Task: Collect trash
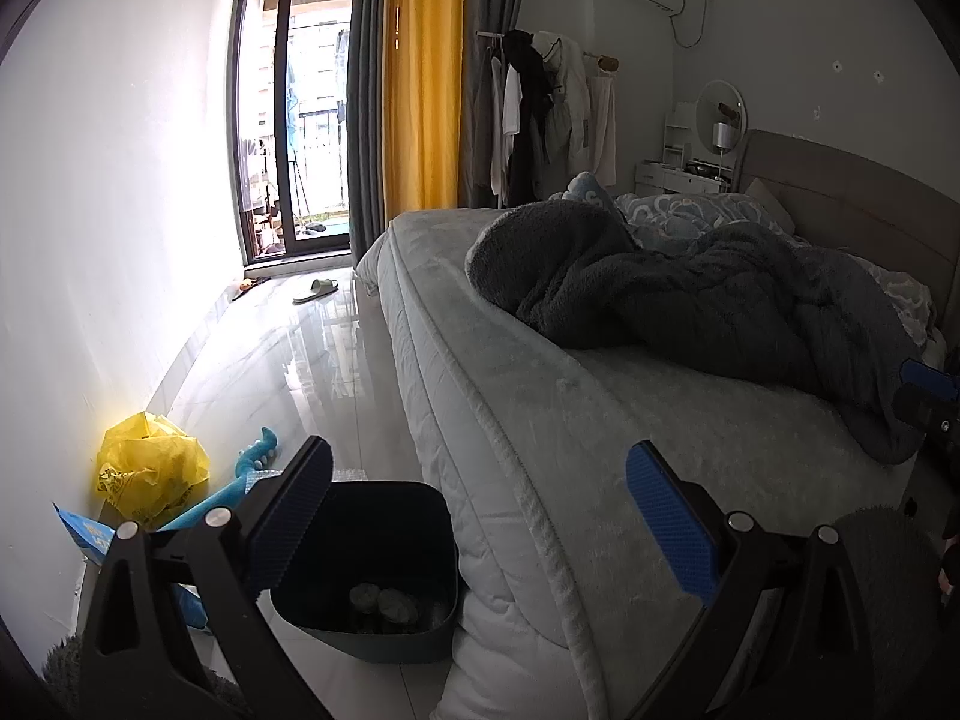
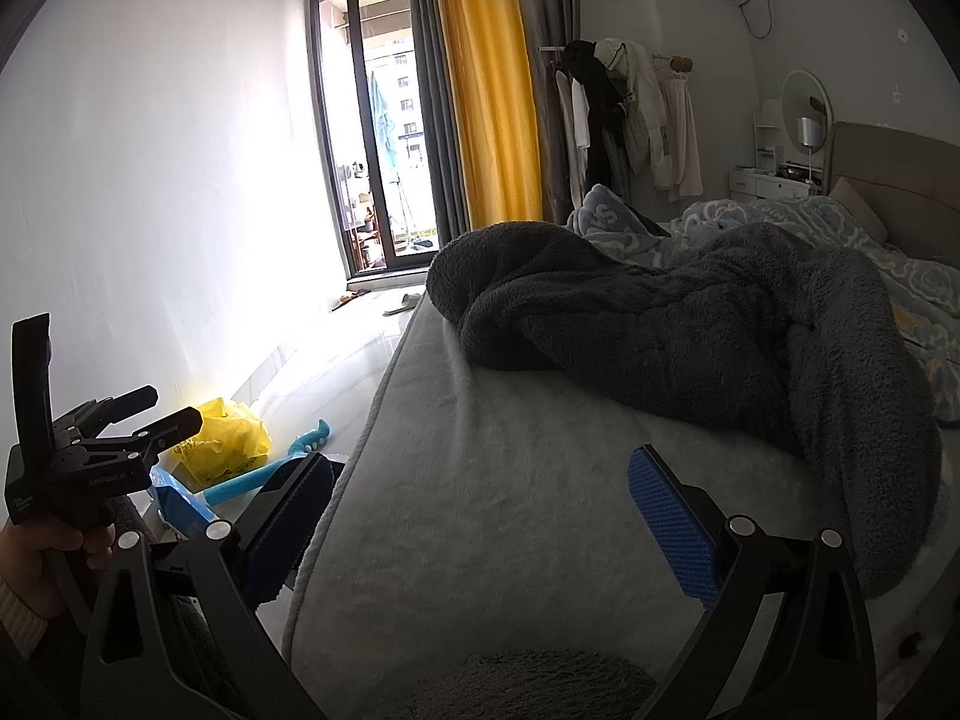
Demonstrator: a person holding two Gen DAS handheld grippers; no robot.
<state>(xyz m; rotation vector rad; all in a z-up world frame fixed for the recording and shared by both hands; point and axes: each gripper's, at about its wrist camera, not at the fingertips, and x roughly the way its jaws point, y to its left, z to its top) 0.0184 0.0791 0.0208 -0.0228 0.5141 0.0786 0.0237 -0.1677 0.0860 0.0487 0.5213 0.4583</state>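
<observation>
A dark bin (image 1: 336, 630) stands on the floor against the bed's corner, with crumpled grey wads (image 1: 384, 600) at its bottom. My left gripper (image 1: 480, 516) hangs open above the bin and the mattress edge, holding nothing. By the wall lie a yellow plastic bag (image 1: 150, 468), a blue wrapper (image 1: 87, 534) and a teal toy (image 1: 252, 468). My right gripper (image 2: 480, 516) is open over the grey bedspread, empty. In the right wrist view the left gripper (image 2: 141, 420) shows at far left in a hand (image 2: 54, 546), near the yellow bag (image 2: 225, 438).
The bed (image 1: 540, 396) fills the right half, with a dark fleece blanket (image 1: 690, 312) heaped on it. Glossy tile floor (image 1: 288, 372) runs to a balcony door (image 1: 300, 138); a slipper (image 1: 315, 291) lies there. Yellow curtain (image 1: 420, 78) and clothes rack (image 1: 540, 108) stand behind.
</observation>
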